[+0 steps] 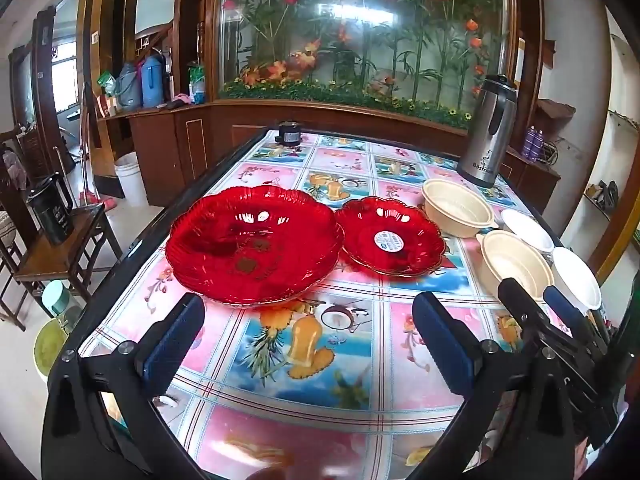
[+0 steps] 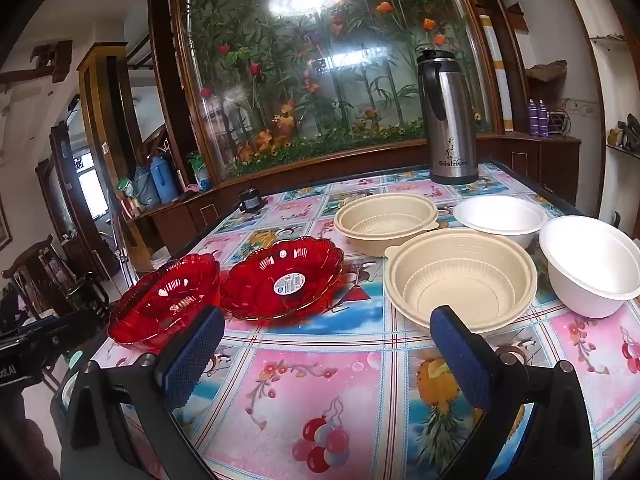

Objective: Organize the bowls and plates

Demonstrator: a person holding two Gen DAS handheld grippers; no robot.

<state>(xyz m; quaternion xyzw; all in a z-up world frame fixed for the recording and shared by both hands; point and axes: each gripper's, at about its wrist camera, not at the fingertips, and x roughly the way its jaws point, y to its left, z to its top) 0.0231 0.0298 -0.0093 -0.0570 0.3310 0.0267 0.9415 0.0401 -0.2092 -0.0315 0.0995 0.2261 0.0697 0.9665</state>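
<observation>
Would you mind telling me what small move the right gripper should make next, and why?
Probably ease the right gripper forward to the near beige bowl and straddle its rim. Its jaws are open and empty, that bowl sits just ahead of its right finger, and a matching far beige bowl stands behind it, so the pair could be nested.

Two low wrist views across one table [image 1: 352, 412], shared dishes.
</observation>
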